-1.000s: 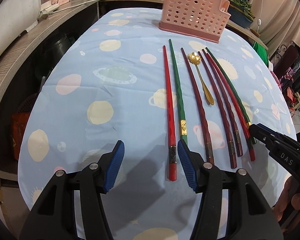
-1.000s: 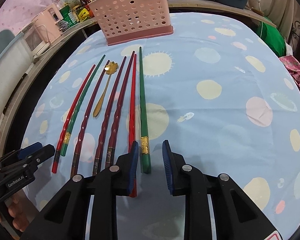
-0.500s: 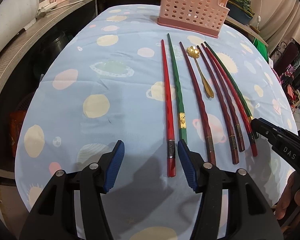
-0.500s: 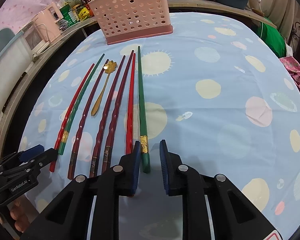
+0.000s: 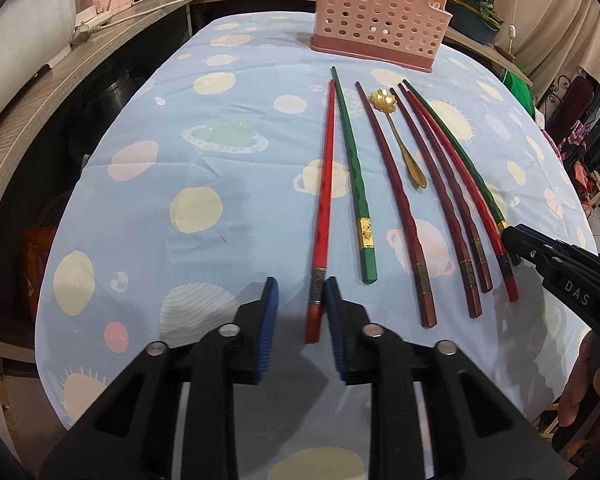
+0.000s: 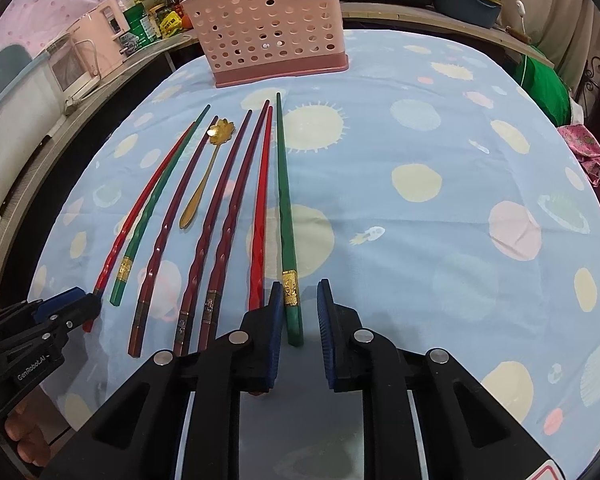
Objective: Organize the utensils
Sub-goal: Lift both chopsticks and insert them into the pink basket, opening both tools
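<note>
Utensils in a row on the tablecloth (image 5: 228,184), its near edge by both grippers, pink holder (image 5: 380,12) at the far edge
Step seems the grasp: left gripper (image 5: 298,312) brackets the red chopstick (image 5: 324,208), right gripper (image 6: 298,316) the green chopstick (image 6: 284,200); jaws narrowed, not clamped; next, close and lift

Both wrist views low, facing caddy (image 5: 380,16)

Black grippers (image 5: 298,322) w/ ribbed blue jaws, silver screws, "DAS" lettering
</note>
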{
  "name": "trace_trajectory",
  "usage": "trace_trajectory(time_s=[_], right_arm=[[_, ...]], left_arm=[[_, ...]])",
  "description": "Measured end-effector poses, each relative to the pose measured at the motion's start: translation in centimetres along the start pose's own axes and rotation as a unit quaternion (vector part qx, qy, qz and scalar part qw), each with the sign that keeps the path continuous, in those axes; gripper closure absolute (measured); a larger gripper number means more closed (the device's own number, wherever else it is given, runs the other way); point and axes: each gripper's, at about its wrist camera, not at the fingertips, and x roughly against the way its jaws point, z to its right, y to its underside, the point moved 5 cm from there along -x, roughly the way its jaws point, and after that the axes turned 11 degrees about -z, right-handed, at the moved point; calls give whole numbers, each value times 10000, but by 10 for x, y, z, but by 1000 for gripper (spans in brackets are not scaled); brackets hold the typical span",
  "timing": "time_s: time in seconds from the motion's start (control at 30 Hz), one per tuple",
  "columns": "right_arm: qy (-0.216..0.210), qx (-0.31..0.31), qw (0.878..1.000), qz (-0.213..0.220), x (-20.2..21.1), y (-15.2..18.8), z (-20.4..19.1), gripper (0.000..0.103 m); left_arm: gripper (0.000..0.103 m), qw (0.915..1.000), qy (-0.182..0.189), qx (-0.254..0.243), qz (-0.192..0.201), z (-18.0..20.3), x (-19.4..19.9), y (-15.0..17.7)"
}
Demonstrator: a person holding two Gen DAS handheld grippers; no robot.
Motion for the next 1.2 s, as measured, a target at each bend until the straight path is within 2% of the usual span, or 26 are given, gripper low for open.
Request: trace_trajectory(time_s=[0.07, 0.17, 0.53, 0.93, 1.2], right_arm=[[42, 28, 10000, 11, 0, -1, 0, 88], [113, 68, 9999, 14, -1, 0, -1, 94], [-12, 86, 9999, 125, 12, -3, -4, 95], [-357, -95, 9953, 892, 77, -40, -1, 96], [-487, -177, 9884, 1425, 121, -76, 6, 96]], left_arm=[[94, 10000, 27, 6, -13, -1, -1, -1], [95, 10000, 77, 20, -22, -2, -1, -1], [96, 9998, 145, 91, 139, -4, 16, -10], [96, 9952, 449, 257, 828, -8, 80, -51], [96, 9890, 465, 379, 1350, -12, 121, -92]])
